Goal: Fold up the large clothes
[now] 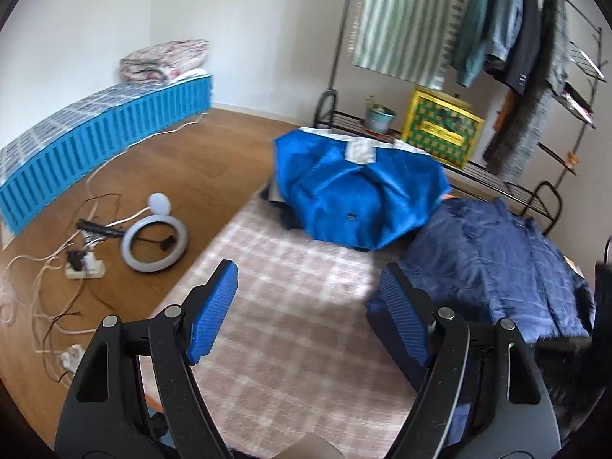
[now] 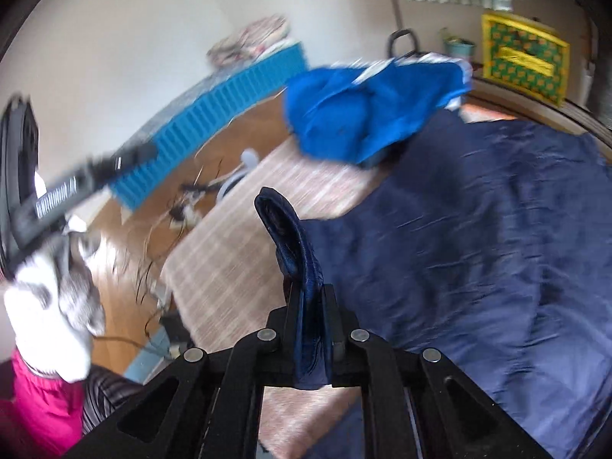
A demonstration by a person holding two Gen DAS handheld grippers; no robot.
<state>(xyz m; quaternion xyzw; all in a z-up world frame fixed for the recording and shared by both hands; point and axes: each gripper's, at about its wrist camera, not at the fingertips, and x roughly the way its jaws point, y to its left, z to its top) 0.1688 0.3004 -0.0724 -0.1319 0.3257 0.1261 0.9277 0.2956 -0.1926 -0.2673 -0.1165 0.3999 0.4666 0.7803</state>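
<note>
My right wrist view is smeared with motion blur; the navy jacket (image 2: pixel 478 229) runs off the right edge, and its pinched fold hides my right gripper's (image 2: pixel 310 298) pads.

Left tongs (image 1: pixel 306 306): your jaws stand wide apart, blue ribbed pads (image 1: pixel 214 310) facing each other with nothing between them, angled downward.
Right tongs (image 2: pixel 310 298): your jaws are pressed together on a fold of the navy jacket (image 2: pixel 478 237), pinched cloth sticking up past the tips.
Left hand (image 2: pixel 53 306): in a white glove in the right wrist view, blurred, a pink sleeve (image 2: pixel 38 397) below it.
</note>
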